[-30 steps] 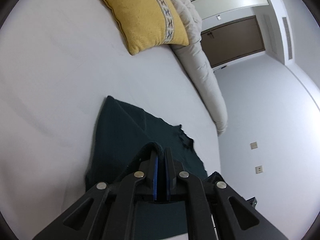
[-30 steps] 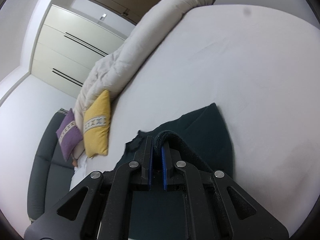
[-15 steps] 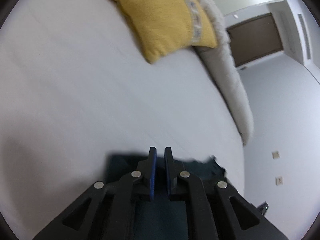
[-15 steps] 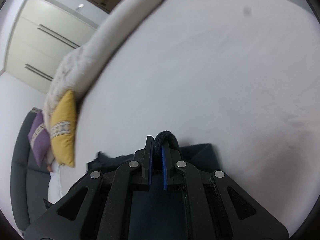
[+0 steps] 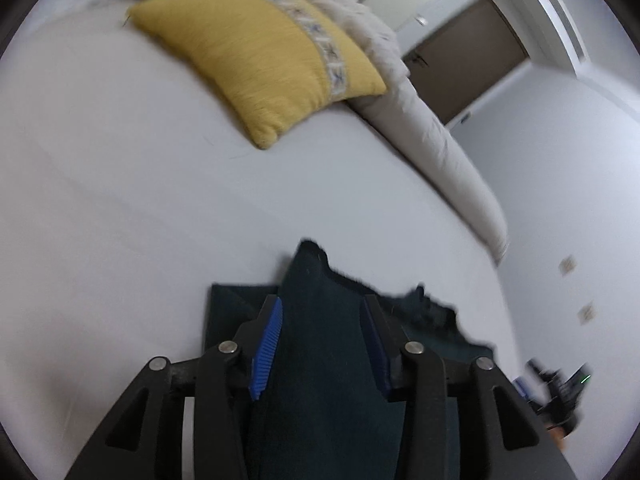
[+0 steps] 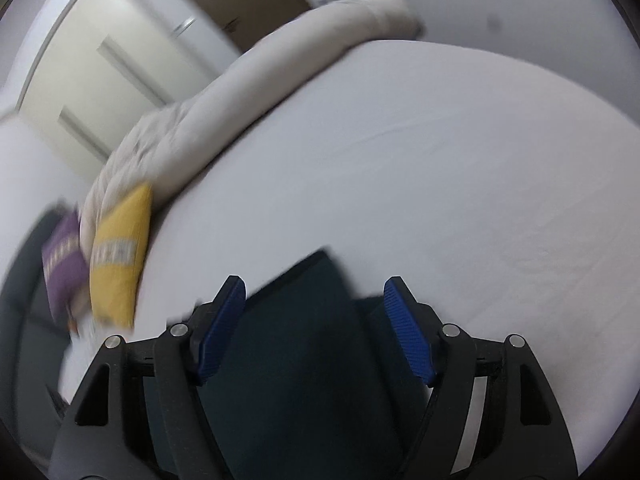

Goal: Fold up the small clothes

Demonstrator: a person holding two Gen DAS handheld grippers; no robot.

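A dark teal garment lies folded over on the white bed sheet. My left gripper is open, its blue pads either side of a raised fold of the cloth, gripping nothing. In the right wrist view the same garment lies between the spread fingers of my right gripper, which is open too. Both views are blurred by motion.
A yellow cushion lies on the bed beyond the garment, with a rolled beige duvet along the far edge. A purple cushion sits beside the yellow one on a dark sofa. Wardrobe doors stand behind.
Both grippers were shut on folds of the garment and carried it over; now both have opened and let the cloth go onto the bed.
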